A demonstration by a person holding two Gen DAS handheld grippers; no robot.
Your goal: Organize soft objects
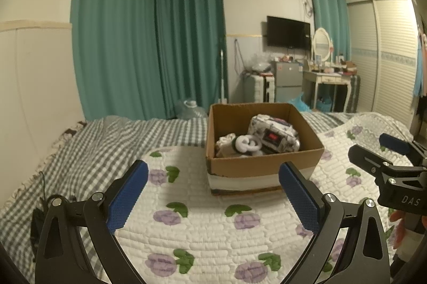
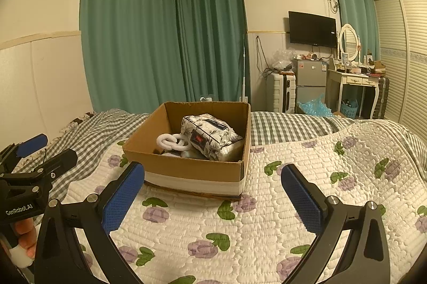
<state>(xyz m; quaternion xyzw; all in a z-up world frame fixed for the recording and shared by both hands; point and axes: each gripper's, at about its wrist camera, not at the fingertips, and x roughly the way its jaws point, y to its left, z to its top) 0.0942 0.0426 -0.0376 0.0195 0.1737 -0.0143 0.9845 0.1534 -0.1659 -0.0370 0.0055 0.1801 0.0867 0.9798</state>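
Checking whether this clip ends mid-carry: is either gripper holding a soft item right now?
No. The left gripper and right gripper both stand open and empty above the quilt, short of the cardboard box.

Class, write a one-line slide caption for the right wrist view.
Open right gripper faces a cardboard box of soft items on the quilt.

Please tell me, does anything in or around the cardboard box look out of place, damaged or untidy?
Nothing is spilled. The cardboard box sits upright on the floral quilt, holding a floral pouch that lies tilted and a white looped item. The box's back rim looks slightly ragged. Both grippers, left and right, are open and hold nothing.
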